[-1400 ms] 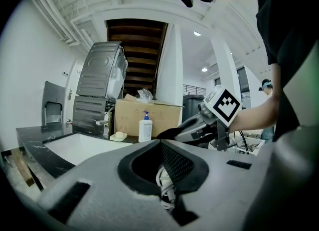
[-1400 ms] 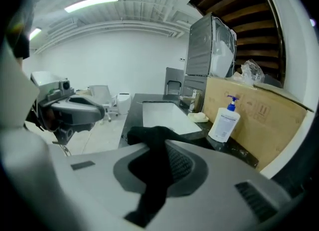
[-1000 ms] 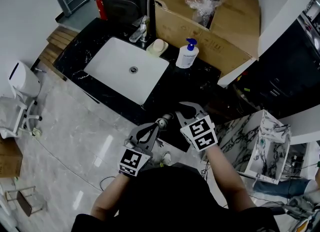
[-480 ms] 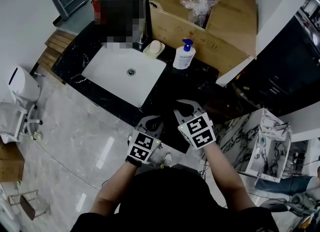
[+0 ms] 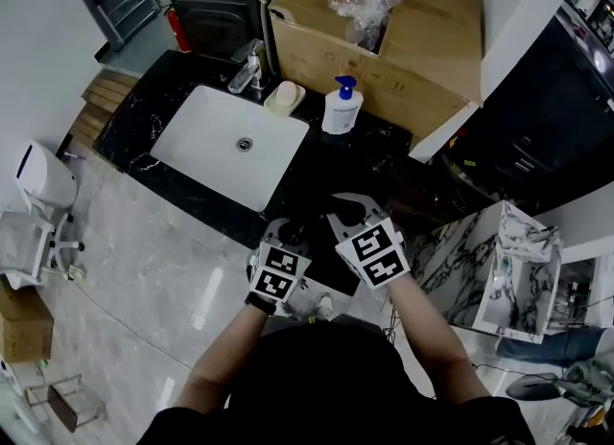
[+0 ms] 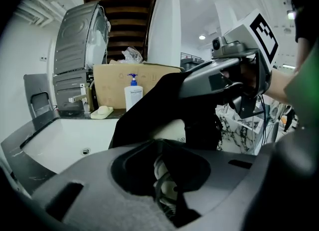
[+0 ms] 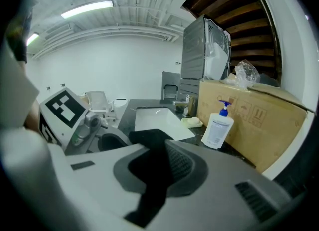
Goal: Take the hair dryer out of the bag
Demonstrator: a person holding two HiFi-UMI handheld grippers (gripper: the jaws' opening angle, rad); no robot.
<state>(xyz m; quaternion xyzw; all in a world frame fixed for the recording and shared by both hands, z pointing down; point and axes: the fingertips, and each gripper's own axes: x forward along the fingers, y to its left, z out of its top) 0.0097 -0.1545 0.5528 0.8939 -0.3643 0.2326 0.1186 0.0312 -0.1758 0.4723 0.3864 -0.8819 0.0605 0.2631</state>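
The black bag [image 6: 149, 103] stands at the front edge of the dark counter [image 5: 374, 160]. My right gripper [image 5: 343, 211] is shut on the bag's black cloth [image 7: 149, 143] and holds its top up [image 6: 219, 75]. A pale smooth body [image 6: 169, 131], the hair dryer by its look, shows in the bag's mouth. My left gripper [image 5: 291, 230] is close beside the right one, low against the bag, jaws shut. A whitish coiled cord [image 6: 164, 182] shows in the gap behind the left jaws; whether it is gripped I cannot tell.
A white sink [image 5: 230, 141] with a tap [image 5: 247, 67] lies to the left. A soap dish [image 5: 285, 98] and a pump bottle [image 5: 341, 107] stand before a big cardboard box [image 5: 413, 40]. A marble-patterned cabinet [image 5: 499, 270] is on the right, grey floor [image 5: 144, 270] below.
My left gripper has moved right and down to the bag, and now sits side by side with the right gripper. The right gripper has kept its place and its hold.
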